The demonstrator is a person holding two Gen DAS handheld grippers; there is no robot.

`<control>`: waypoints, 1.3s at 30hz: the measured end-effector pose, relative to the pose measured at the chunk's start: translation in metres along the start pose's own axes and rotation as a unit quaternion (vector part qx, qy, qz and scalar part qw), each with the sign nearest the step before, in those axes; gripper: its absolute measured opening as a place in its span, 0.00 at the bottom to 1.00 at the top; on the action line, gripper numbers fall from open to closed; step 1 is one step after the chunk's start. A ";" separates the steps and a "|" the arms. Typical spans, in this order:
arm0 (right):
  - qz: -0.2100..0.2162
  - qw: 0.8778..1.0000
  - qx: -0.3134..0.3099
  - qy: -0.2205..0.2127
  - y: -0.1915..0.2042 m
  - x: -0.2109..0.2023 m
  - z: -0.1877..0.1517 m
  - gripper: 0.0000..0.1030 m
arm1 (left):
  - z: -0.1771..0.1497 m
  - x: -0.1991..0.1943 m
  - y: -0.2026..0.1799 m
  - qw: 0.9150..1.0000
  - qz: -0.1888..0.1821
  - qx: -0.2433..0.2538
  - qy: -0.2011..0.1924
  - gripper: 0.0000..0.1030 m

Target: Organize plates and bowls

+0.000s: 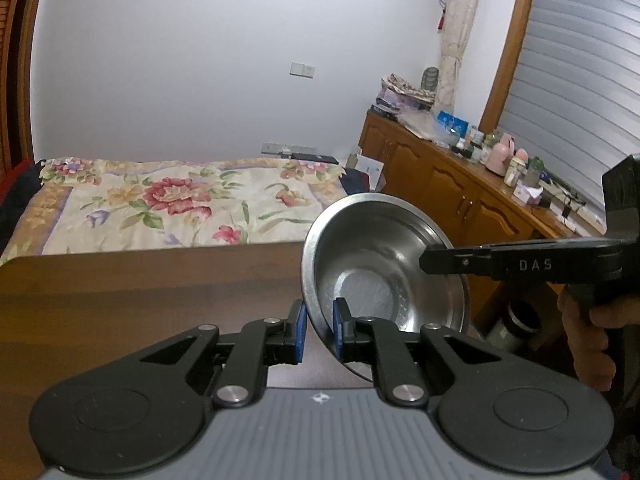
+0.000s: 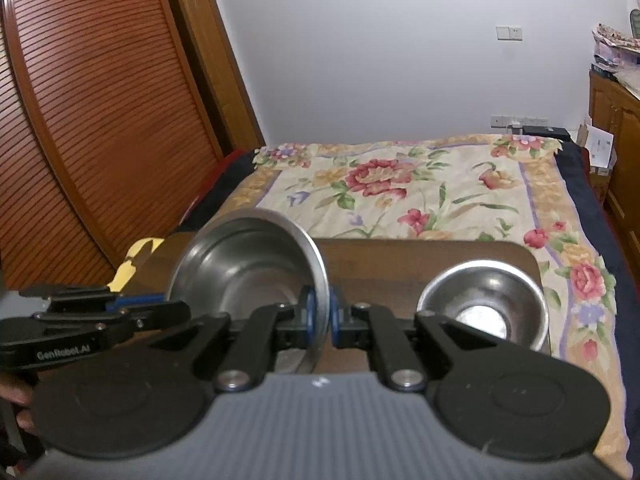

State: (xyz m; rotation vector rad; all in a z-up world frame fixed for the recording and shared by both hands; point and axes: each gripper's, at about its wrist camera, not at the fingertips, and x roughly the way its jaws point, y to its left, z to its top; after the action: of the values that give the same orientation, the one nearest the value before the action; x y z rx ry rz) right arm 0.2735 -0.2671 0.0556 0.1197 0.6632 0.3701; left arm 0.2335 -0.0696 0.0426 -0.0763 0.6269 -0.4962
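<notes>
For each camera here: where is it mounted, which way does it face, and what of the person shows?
Left wrist: on the left tool, facing bed and sideboard; its pads clamp the steel bowl; the right tool and hand show.
Right wrist: on the right tool, facing bed and louvred door; it grips the same bowl's rim; the left tool shows.
Shared: that bowl, the table. A second bowl only on the right.

Left gripper (image 1: 320, 330) fingers (image 1: 299, 330) clamp the rim of a steel bowl (image 1: 376, 264), held tilted above the brown bench (image 1: 140, 300). Right gripper (image 1: 430, 259) reaches in from the right across the bowl's far rim; contact unclear. Behind: bed (image 1: 168, 204) with floral cover, wooden cabinet (image 1: 440, 184).
</notes>
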 end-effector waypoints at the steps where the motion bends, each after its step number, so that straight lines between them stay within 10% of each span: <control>1: 0.000 1.000 0.000 0.002 0.001 -0.001 -0.003 0.09 | -0.004 -0.002 -0.001 1.000 0.000 0.002 0.002 0.15; 39: -0.011 0.999 -0.014 0.043 0.018 -0.033 -0.102 0.09 | -0.104 -0.022 -0.033 0.996 -0.004 0.064 0.066 0.16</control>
State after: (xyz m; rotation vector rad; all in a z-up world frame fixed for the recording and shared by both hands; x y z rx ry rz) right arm 0.1810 -0.2633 -0.0007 0.0701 0.7436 0.3651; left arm 0.1438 -0.0798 -0.0227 0.0761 0.7217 -0.5523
